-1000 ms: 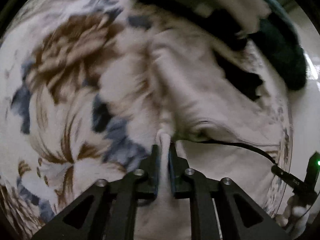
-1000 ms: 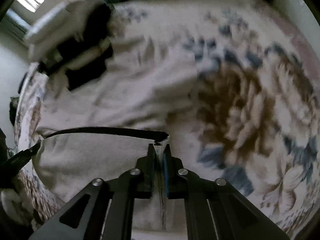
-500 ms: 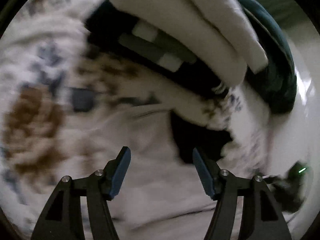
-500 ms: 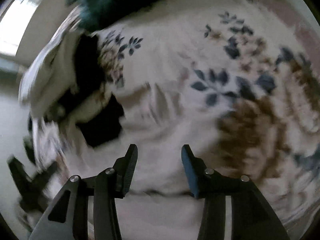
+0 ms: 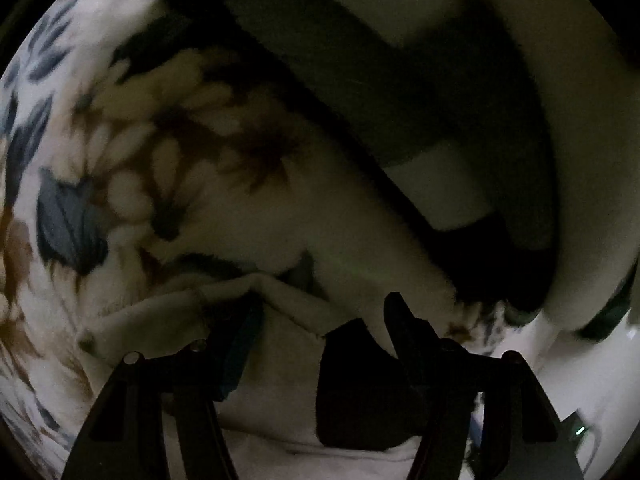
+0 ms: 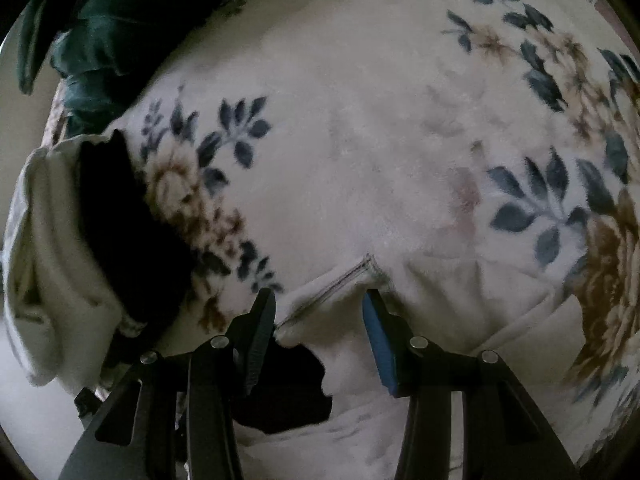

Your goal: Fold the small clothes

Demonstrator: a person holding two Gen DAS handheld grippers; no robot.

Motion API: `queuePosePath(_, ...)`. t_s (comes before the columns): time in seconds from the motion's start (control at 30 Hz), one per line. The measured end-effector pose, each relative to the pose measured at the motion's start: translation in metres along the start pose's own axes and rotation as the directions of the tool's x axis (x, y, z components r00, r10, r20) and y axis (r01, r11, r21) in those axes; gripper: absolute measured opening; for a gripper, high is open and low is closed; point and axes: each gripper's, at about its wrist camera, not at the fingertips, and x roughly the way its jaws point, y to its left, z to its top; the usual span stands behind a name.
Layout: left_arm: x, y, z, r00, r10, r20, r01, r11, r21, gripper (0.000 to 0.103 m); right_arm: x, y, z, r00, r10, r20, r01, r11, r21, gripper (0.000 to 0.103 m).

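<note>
A cream garment [image 6: 460, 312] lies folded on the floral blanket [image 6: 360, 120]. Its stitched hem corner [image 6: 344, 278] rests just ahead of my right gripper [image 6: 318, 300], which is open with the pads clear of the cloth. In the dim left wrist view the same cream garment [image 5: 168, 320] shows a folded edge running between the fingers of my left gripper [image 5: 324, 312]. Those jaws are closing, but the pads do not press on the cloth. A black cloth [image 5: 360, 392] lies under the garment between the left fingers, and the black cloth [image 6: 288, 392] also shows beside the right gripper's left finger.
A pile of clothes, white, grey and black [image 5: 400, 100], fills the upper right of the left wrist view. The right wrist view shows white cloth [image 6: 40, 260], black cloth [image 6: 120, 220] and a dark green garment [image 6: 100, 40] at the left. Pale floor [image 6: 24, 420] lies beyond the blanket's edge.
Both grippers were shut on the cream garment's edge, then let go and opened. Both have moved across the blanket toward the pile, and the garment now lies flat.
</note>
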Motion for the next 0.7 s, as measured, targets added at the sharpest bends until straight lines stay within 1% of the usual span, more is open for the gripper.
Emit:
queuePosePath(0.03, -0.001, -0.003, -0.004, 1.0, 0.022, 0.019, -0.023, 0.999, 0.04, 0.046, 0.003, -0.002, 0.0, 1.0, -0.012, -0.002, 0.012, 1.0, 0.014, 0.048)
queuePosePath(0.07, -0.003, -0.005, -0.008, 0.997, 0.056, 0.046, -0.059, 0.995, 0.083, 0.036, 0.006, -0.004, -0.001, 1.0, -0.018, -0.003, 0.018, 0.999, 0.03, 0.047)
queuePosePath(0.1, -0.005, -0.006, -0.013, 0.994, 0.079, 0.077, -0.089, 0.988, 0.125, 0.013, 0.007, -0.005, -0.002, 1.0, -0.021, 0.002, 0.021, 0.999, 0.036, 0.037)
queuePosePath(0.13, -0.007, -0.005, -0.017, 0.992, 0.077, 0.101, -0.092, 0.984, 0.153, 0.005, 0.006, -0.005, -0.004, 1.0, -0.026, 0.016, 0.025, 0.999, 0.028, 0.026)
queuePosePath(0.17, -0.011, -0.004, -0.021, 0.989, 0.072, 0.128, -0.096, 0.977, 0.192, 0.005, 0.005, -0.005, -0.006, 0.999, -0.027, 0.023, 0.026, 0.999, 0.019, 0.007)
queuePosePath(0.27, -0.024, 0.002, -0.03, 0.985, 0.035, 0.17, -0.076, 0.968, 0.241, 0.004, -0.006, -0.007, -0.015, 0.998, -0.013, 0.068, 0.013, 1.0, -0.005, 0.004)
queuePosePath(0.4, -0.058, 0.007, -0.047, 0.973, -0.045, 0.226, -0.022, 0.959, 0.284, 0.004, -0.026, -0.009, -0.027, 0.993, 0.035, 0.113, -0.03, 0.999, -0.043, 0.004)
queuePosePath(0.53, -0.097, 0.015, -0.067, 0.958, -0.129, 0.257, 0.053, 0.958, 0.283, 0.004, -0.052, -0.007, -0.036, 0.989, 0.091, 0.119, -0.082, 0.993, -0.08, 0.004)
queuePosePath(0.57, -0.113, 0.019, -0.073, 0.951, -0.159, 0.265, 0.081, 0.955, 0.285, 0.004, -0.059, -0.008, -0.039, 0.987, 0.105, 0.12, -0.095, 0.992, -0.088, 0.004)
queuePosePath(0.6, -0.125, 0.024, -0.081, 0.945, -0.178, 0.273, 0.096, 0.953, 0.288, 0.004, -0.067, -0.015, -0.043, 0.986, 0.12, 0.12, -0.109, 0.99, -0.095, 0.004)
queuePosePath(0.63, -0.133, 0.021, -0.082, 0.942, -0.189, 0.278, 0.105, 0.951, 0.29, 0.004, -0.076, -0.019, -0.048, 0.984, 0.133, 0.12, -0.121, 0.987, -0.102, 0.004)
queuePosePath(0.7, -0.154, 0.029, -0.102, 0.933, -0.219, 0.286, 0.129, 0.944, 0.303, 0.004, -0.096, -0.035, -0.061, 0.979, 0.164, 0.122, -0.15, 0.982, -0.117, 0.004)
